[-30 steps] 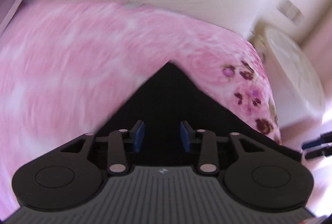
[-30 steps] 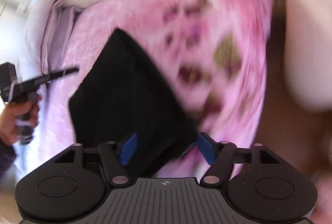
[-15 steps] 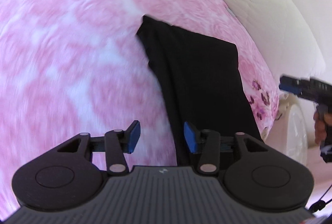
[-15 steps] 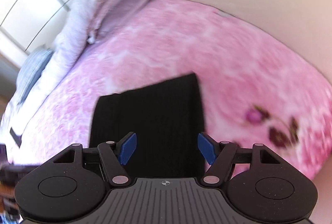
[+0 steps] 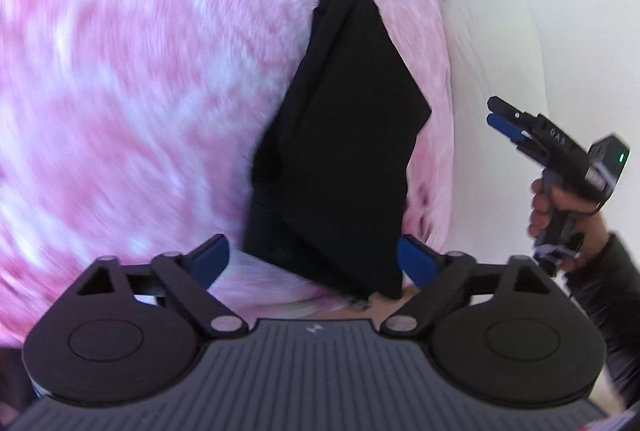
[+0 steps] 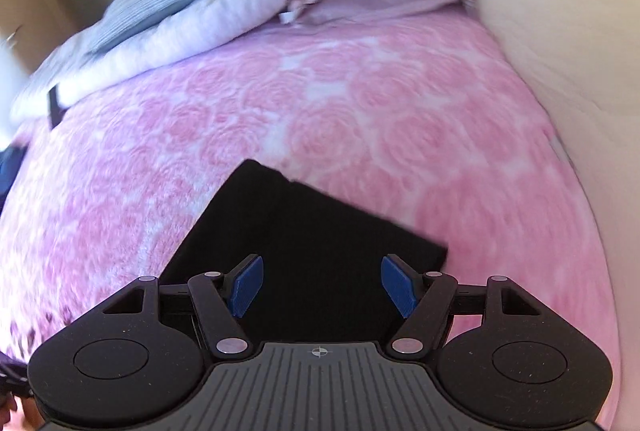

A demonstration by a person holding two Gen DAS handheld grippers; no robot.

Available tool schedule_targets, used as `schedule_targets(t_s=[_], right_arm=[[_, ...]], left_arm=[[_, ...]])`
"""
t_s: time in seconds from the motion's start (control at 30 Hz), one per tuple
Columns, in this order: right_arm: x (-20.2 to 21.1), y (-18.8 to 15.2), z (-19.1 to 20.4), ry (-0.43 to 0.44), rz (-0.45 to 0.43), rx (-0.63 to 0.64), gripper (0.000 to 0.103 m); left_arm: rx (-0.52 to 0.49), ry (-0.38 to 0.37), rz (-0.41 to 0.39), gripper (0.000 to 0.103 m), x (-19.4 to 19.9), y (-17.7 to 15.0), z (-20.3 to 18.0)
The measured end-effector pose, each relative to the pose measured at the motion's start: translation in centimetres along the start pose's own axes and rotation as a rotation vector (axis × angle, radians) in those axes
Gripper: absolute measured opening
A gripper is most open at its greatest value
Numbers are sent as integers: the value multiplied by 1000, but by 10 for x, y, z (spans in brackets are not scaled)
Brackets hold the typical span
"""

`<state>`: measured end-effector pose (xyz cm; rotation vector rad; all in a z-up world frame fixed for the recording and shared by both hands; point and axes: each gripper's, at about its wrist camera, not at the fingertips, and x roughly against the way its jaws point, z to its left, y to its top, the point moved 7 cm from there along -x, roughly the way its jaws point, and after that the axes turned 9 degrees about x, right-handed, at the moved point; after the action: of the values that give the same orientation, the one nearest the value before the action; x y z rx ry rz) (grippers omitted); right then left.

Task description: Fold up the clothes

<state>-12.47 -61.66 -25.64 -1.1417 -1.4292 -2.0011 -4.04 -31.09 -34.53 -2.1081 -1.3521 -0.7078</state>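
your left gripper (image 5: 312,263) is opening its jaws around the near end of the folded black garment (image 5: 340,151), which is lying on the pink bedspread (image 5: 140,91) beside the white headboard. your right gripper (image 6: 320,287) is hovering spread, holding nothing. closing crookedly now risks dragging the layers apart.

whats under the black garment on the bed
The folded black garment lies flat on the pink rose-patterned blanket, which shows all round its edges. Whatever is directly beneath it is covered by the cloth; nothing pokes out from under it.
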Motion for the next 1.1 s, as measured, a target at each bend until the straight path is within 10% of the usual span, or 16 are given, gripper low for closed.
schedule_targets(t_s=[0.23,0.57,0.6,0.67,0.7,0.87,0.93,1.0,1.1], right_arm=[[-69,13,-52,168,90,196,83],[-165,29,-52,446,239,371,83],[-178,31,-47,467,255,390,83],[-202,33,-38,511,299,418,82],[-212,32,-33,541,331,429,82],[-226,27,-5,677,424,487,81],[-230,25,-5,665,432,489,74],[-230,26,-13,658,434,442,32],[-219,30,-28,647,410,371,11]], left_arm=[[334,19,-166,96,-69,-57,24],[433,20,-406,97,-103,-73,20],[430,11,-423,90,-102,-75,19],[410,-62,-449,31,-101,-73,13],[397,-58,-461,25,-99,-71,8],[421,-31,-488,47,-113,-62,12],[429,-50,-499,50,-118,-58,12],[414,-49,-498,49,-121,-50,7],[357,-30,-486,29,-118,-39,-2]])
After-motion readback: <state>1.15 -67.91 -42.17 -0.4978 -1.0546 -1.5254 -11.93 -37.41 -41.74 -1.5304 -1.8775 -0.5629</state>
